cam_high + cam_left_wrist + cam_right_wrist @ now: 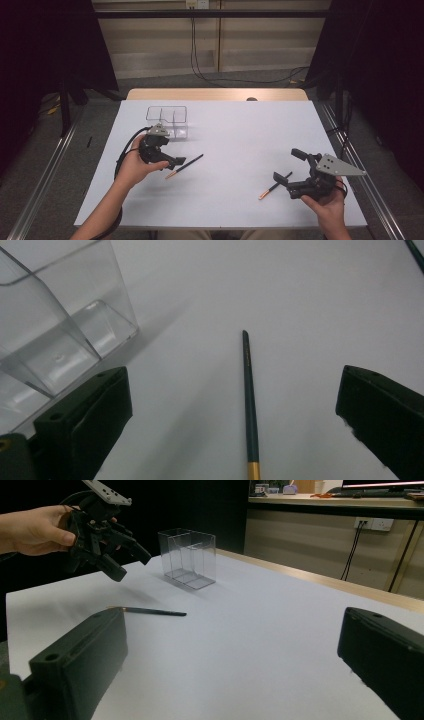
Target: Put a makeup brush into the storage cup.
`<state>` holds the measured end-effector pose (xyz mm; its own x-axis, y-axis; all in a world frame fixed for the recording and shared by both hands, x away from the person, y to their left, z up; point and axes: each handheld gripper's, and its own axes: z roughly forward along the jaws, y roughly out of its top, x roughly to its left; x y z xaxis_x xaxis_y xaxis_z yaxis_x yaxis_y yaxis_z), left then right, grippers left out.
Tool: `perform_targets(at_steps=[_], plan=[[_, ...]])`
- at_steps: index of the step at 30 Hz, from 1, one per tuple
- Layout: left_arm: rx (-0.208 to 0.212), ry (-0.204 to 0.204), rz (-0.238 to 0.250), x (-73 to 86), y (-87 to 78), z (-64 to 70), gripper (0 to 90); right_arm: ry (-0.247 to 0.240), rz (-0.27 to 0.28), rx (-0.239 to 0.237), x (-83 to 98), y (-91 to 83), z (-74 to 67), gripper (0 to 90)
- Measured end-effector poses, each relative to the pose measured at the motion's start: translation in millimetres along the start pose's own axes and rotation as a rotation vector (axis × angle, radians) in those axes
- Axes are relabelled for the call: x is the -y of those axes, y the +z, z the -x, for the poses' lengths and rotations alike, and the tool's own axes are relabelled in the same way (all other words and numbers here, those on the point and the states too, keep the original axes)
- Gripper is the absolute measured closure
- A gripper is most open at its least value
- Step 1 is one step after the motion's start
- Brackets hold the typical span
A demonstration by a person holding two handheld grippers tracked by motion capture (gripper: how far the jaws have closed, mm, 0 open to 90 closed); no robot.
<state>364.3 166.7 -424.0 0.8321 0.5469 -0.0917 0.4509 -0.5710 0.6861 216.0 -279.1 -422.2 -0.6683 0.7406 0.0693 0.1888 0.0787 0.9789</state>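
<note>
White table (235,125): clear organizer (167,121) beside left gripper (167,161), pencil (185,166) below

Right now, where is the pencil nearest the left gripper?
In the high view the pencil lies flat on the white table, left of centre, just right of the open left gripper and in front of the clear box.

2 pencils (184,166) before container (167,121)
</note>
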Motion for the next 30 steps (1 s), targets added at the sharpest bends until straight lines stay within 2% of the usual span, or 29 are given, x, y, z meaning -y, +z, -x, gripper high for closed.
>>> perform_targets(at_steps=[4, 6, 9, 10, 13, 16, 22, 24, 26, 27, 30], plan=[[0.013, 0.014, -0.073, -3.5, 2.0, -0.6, 1.5, -0.002, -0.001, 0.000, 0.0, 0.0, -0.1, 0.0], [0.021, 0.007, -0.108, -4.5, 4.0, -0.4, 1.5, 0.000, -0.001, 0.001, 0.1, -0.3, 0.1, 0.0], [0.023, 0.028, -0.170, -5.9, 7.8, 0.0, 2.1, 0.001, -0.006, -0.003, 0.4, -0.1, 0.3, 0.0], [0.020, 0.028, -0.173, -5.9, 9.5, 1.3, 2.8, -0.001, -0.010, -0.005, 0.7, 0.2, 0.4, 0.0], [0.035, 0.056, -0.239, -7.6, 12.8, 0.8, 3.6, -0.003, -0.014, -0.006, 0.9, 0.6, 0.2, 0.0], [0.042, 0.042, -0.275, -9.5, 15.4, 0.7, 3.6, -0.004, -0.012, -0.009, 0.8, 1.0, -0.2, 0.0], [0.070, 0.022, -0.388, -12.6, 20.8, -1.0, 3.6, -0.003, -0.014, -0.011, 1.0, 1.0, -0.2, 0.0], [0.076, 0.002, -0.407, -13.0, 22.0, -0.7, 3.8, -0.003, -0.016, -0.009, 1.0, 0.7, 0.0, 0.0], [0.082, -0.002, -0.428, -13.7, 22.7, -0.8, 4.8, -0.004, -0.017, -0.007, 1.2, 0.4, 0.3, 0.0], [0.076, 0.009, -0.441, -14.3, 23.0, -0.6, 5.2, -0.005, -0.018, -0.008, 1.3, 0.5, 0.4, 0.0], [0.076, 0.003, -0.449, -15.7, 24.3, 0.5, 6.8, -0.004, -0.022, -0.011, 1.7, 0.9, 0.4, 0.0]])
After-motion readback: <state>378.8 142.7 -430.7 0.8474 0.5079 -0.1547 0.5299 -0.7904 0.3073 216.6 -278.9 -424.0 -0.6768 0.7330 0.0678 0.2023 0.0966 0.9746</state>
